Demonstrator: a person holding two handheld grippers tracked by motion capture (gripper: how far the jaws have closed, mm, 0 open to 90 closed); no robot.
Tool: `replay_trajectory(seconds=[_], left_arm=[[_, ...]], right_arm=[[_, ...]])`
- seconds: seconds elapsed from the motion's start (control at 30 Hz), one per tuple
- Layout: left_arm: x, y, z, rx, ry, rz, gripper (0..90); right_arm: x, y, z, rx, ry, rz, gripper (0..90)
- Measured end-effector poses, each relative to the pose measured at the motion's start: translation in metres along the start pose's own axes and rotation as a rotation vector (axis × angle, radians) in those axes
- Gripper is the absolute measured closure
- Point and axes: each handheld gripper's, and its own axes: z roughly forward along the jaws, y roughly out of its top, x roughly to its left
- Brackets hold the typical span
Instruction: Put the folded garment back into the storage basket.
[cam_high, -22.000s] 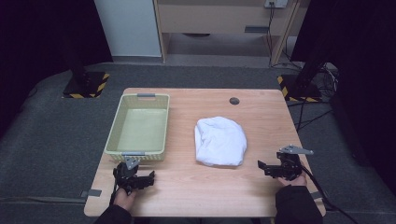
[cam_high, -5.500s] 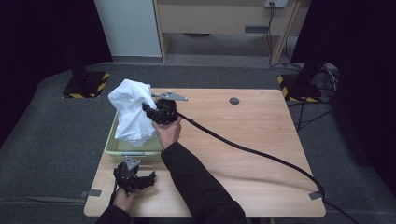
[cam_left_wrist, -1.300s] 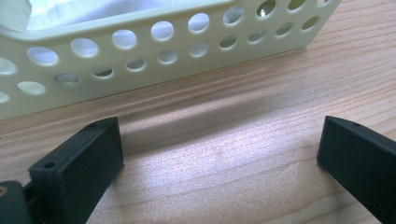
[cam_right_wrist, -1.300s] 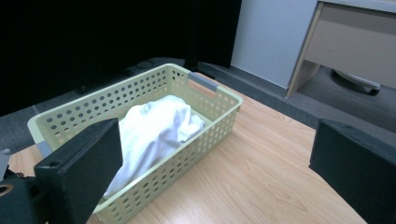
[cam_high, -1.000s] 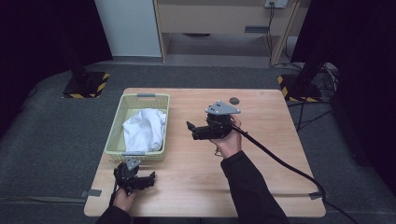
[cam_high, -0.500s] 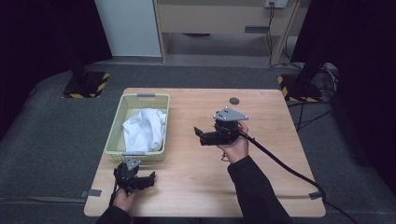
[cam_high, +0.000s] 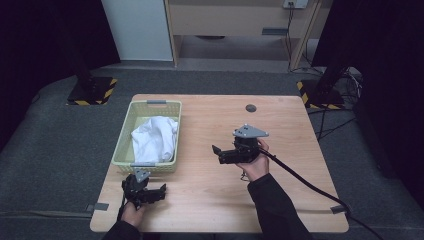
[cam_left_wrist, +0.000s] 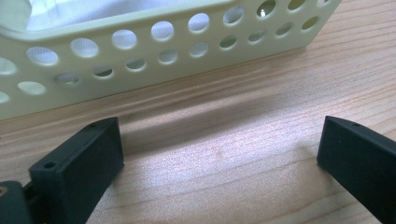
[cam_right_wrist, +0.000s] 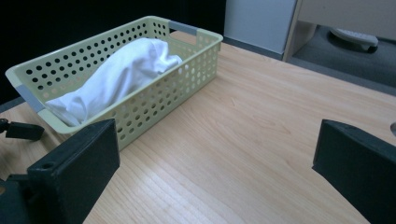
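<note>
A crumpled white cloth (cam_high: 155, 140) lies inside the pale green perforated basket (cam_high: 123, 132) on the left half of the table. My right gripper (cam_high: 218, 155) hovers open and empty over the middle of the table, right of the basket, jaws pointing left toward it. Its own view has the basket (cam_right_wrist: 205, 51) and the cloth (cam_right_wrist: 121, 74) ahead of its wide-apart jaws (cam_right_wrist: 215, 158). My left gripper (cam_high: 161, 192) rests open at the table's front-left corner, just in front of the basket's near wall (cam_left_wrist: 140, 70), with bare wood between its jaws (cam_left_wrist: 219, 158).
The wooden table (cam_high: 280, 190) has a small dark round disc (cam_high: 251, 108) near its far edge. The right gripper's black cable (cam_high: 310, 187) trails across the front right of the table. Dark stands and a cabinet are on the floor beyond.
The right gripper has drawn back from the basket toward the right and the near side, empty. The cloth stays in the basket. The left gripper has not moved.
</note>
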Motion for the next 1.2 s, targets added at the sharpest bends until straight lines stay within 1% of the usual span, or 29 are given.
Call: replay_trajectory(seconds=[0.2, 0.3, 0.53, 0.7, 0.8, 0.93, 1.03, 1.2], left_arm=[[0.000, 0.000, 0.000, 0.000, 0.000, 0.000, 0.0], [0.000, 0.000, 0.000, 0.000, 0.000, 0.000, 0.0], [0.000, 0.000, 0.000, 0.000, -0.001, -0.001, 0.0], [0.000, 0.000, 0.000, -0.001, -0.001, -0.001, 0.0], [0.000, 0.000, 0.000, -0.001, -0.002, -0.002, 0.0], [0.000, 0.000, 0.000, -0.001, -0.004, -0.002, 0.0], [0.001, 0.000, 0.000, -0.001, -0.006, 0.000, 0.0], [0.001, 0.000, 0.000, -0.001, -0.007, 0.002, 0.0]], right_arm=[[0.000, -0.016, -0.004, -0.022, -0.024, 0.024, 0.4], [0.000, -0.021, -0.007, -0.019, -0.026, 0.026, 0.4], [0.002, -0.033, -0.013, 0.011, -0.009, 0.015, 0.4], [-0.001, -0.041, -0.019, 0.020, -0.002, 0.028, 0.4], [-0.002, -0.046, -0.020, 0.032, -0.006, 0.024, 0.4], [-0.005, -0.052, -0.022, 0.036, -0.001, 0.031, 0.4], [-0.007, -0.055, -0.023, 0.032, -0.007, 0.031, 0.4], [-0.013, -0.062, -0.028, 0.033, -0.015, 0.046, 0.4]])
